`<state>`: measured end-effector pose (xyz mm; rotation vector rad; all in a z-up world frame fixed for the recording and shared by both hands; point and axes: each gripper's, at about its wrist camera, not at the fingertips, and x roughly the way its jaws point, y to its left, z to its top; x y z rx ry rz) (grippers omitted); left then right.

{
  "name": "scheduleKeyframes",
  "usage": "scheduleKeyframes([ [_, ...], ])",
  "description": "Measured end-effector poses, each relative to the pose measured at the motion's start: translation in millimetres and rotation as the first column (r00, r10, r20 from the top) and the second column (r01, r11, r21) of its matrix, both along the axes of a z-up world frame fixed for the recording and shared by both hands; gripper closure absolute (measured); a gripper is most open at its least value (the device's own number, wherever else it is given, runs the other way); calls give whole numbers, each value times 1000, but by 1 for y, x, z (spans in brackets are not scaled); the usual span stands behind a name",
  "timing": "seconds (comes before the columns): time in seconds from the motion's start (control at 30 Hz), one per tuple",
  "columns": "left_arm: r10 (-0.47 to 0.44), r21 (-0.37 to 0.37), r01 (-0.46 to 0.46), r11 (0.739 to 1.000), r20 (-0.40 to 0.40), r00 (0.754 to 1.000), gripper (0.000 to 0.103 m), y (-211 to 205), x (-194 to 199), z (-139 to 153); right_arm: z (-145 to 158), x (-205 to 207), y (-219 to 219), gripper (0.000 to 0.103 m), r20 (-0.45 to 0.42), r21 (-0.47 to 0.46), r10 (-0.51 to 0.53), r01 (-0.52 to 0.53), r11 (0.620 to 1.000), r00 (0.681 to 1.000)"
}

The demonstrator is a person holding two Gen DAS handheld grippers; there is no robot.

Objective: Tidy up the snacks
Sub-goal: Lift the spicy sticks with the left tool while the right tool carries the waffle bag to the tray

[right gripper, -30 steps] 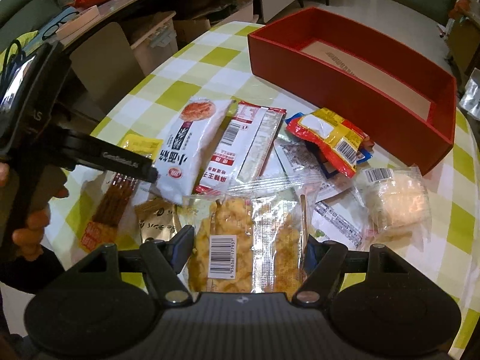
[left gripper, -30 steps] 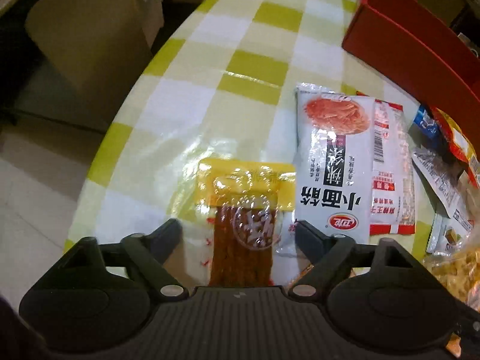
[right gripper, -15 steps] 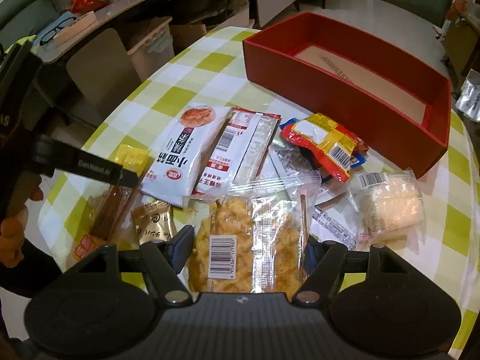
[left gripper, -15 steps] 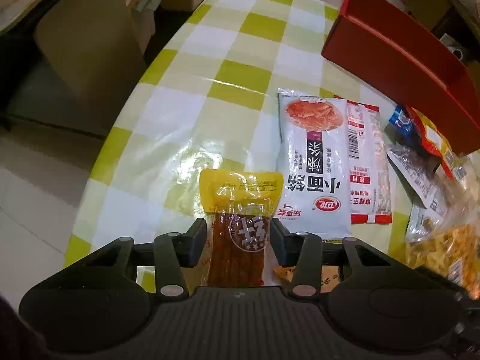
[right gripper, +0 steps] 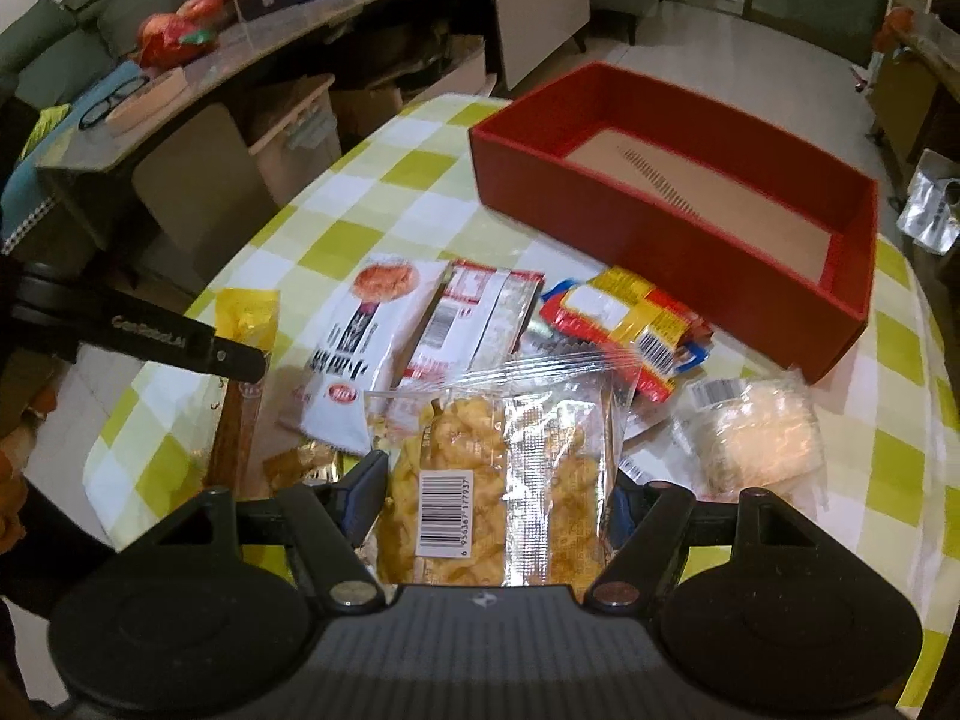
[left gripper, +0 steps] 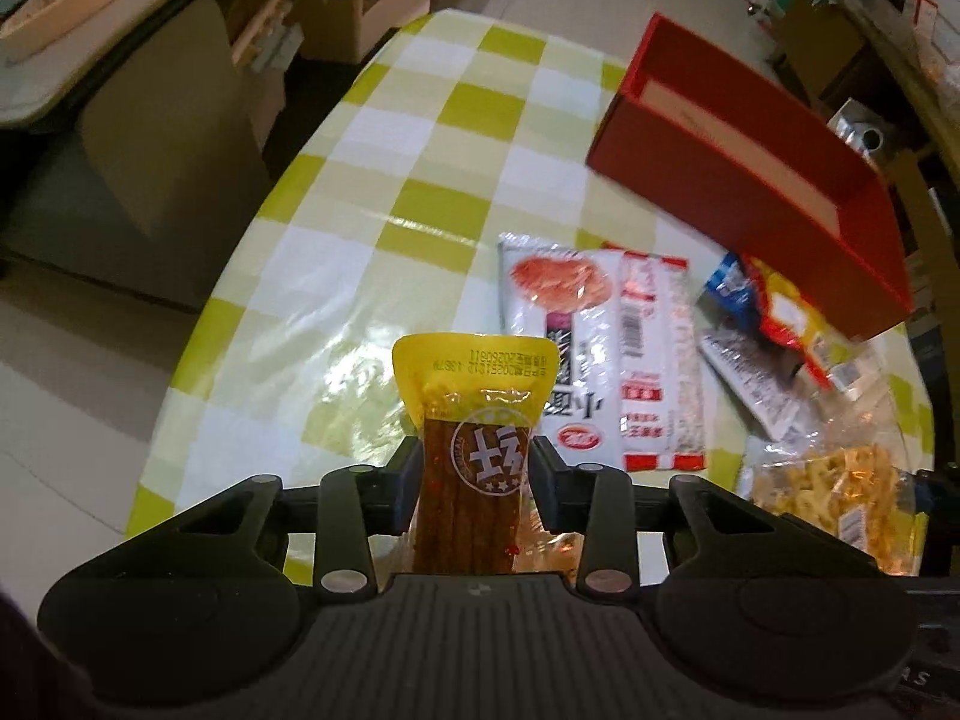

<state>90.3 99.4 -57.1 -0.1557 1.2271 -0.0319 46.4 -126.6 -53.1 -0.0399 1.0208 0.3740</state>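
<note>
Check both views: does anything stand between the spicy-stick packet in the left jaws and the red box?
The spicy-stick packet is lifted. The white packet and other snacks lie flat between it and the red box; nothing upright blocks it.

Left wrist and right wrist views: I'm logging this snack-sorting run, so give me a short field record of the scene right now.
left hand-held gripper: jaws have just been closing; now shut on the spicy stick packet
right hand-held gripper: shut on the yellow snack bag
red box: open, no snacks inside
checked tablecloth: white noodle packet and other packets loose on it
</note>
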Motion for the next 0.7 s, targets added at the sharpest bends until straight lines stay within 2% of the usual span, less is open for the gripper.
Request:
scheduleKeyframes([
  [0.23,-36,-29,38,999,63,997,59,-13,3,27,14,8,-11,25,40,27,-45,44,999,998],
  [0.27,-45,-39,48,998,76,996,91,-16,4,32,16,10,-12,25,45,29,-52,51,998,998],
  [0.3,-57,-58,61,996,73,996,102,-19,7,36,18,11,-15,25,50,32,-61,59,998,997],
  [0.33,-58,-73,64,995,72,996,97,-22,9,39,20,13,-17,25,55,34,-71,69,997,996],
  [0.37,-67,-72,72,995,80,995,97,-25,11,42,21,15,-18,25,59,35,-80,78,996,995],
  [0.43,-84,-32,87,996,101,991,97,-33,16,46,21,17,-22,25,57,38,-96,94,995,994],
  [0.53,-100,-27,103,994,87,991,83,-36,18,38,15,20,-23,25,38,33,-92,91,995,995],
  [0.6,-80,-1,81,997,66,995,78,-32,18,23,11,19,-21,25,26,27,-81,80,996,996],
  [0.67,-77,28,75,997,46,996,33,-26,20,3,8,19,-18,25,15,23,-69,69,997,997],
  [0.7,-74,50,73,996,36,997,27,-24,21,-4,7,19,-17,25,11,21,-66,66,998,998],
])
